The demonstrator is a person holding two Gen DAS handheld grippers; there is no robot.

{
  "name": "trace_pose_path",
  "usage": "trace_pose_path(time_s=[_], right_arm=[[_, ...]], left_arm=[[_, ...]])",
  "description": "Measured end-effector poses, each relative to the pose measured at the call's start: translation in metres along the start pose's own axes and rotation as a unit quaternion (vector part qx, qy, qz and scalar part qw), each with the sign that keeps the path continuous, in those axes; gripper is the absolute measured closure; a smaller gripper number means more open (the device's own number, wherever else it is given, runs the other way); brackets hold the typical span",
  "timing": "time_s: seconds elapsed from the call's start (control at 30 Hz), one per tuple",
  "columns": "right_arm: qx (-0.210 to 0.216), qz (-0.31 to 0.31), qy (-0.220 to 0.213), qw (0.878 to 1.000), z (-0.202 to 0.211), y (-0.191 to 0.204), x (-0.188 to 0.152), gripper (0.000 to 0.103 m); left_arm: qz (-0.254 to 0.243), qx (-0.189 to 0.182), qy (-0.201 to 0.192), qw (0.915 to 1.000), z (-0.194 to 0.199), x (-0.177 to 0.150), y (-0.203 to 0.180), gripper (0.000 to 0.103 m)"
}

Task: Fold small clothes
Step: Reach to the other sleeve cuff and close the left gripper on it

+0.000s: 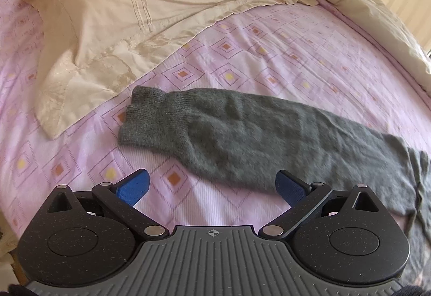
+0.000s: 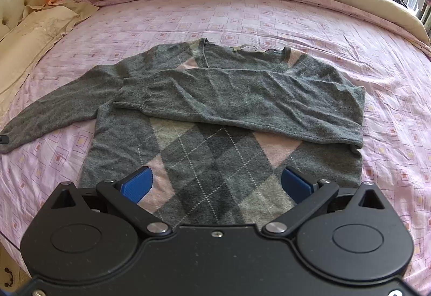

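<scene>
Both hand-held grippers [image 1: 212,188] [image 2: 216,185] spread, empty; sweater [image 2: 215,155] hem nearest, bedsheet [image 2: 296,18] bare beyond.

Open right gripper [image 2: 216,184] above grey argyle sweater [image 2: 215,112] on bed [image 2: 269,15].

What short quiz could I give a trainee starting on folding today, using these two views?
1. True or false: one sleeve already lies folded across the sweater.
2. Which gripper faces the unfolded sleeve? A left B right
3. Fill in: both grippers are ___.

Key: 1 true. 2 A, the left gripper. 3 open; the right gripper hovers over the sweater's hem, holding nothing.
</scene>
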State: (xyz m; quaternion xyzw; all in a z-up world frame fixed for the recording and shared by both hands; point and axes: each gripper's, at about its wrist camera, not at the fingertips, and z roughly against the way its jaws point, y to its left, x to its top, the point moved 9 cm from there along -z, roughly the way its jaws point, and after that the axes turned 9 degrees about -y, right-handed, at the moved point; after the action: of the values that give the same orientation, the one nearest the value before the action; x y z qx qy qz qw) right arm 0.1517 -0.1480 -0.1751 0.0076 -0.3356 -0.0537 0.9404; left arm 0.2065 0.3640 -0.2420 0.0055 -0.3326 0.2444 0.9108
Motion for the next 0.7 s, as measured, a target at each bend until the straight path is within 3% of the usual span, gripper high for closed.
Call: trace_pose_path(time_s=[0.2, 0.37, 0.63, 0.7], right_arm=[[-0.001, 0.0, 0.012, 1.0, -0.002, 0.01, 0.004, 0.001], [-0.001, -0.002, 0.018, 1.0, -0.006, 0.017, 0.009, 0.001], [0.017, 0.018, 0.037, 0.999, -0.015, 0.038, 0.009, 0.001], [0.021, 0.025, 0.04, 0.999, -0.018, 0.043, 0.009, 0.001]], left_arm=[[0.009, -0.008, 0.019, 0.9997, -0.028, 0.003, -0.003, 0.002], [-0.015, -0.003, 0.002, 0.9999, -0.04, 0.011, -0.009, 0.001], [-0.012, -0.005, -0.021, 0.9997, -0.045, 0.019, -0.008, 0.001], [-0.012, -0.005, -0.024, 0.9996, -0.044, 0.019, -0.008, 0.008]])
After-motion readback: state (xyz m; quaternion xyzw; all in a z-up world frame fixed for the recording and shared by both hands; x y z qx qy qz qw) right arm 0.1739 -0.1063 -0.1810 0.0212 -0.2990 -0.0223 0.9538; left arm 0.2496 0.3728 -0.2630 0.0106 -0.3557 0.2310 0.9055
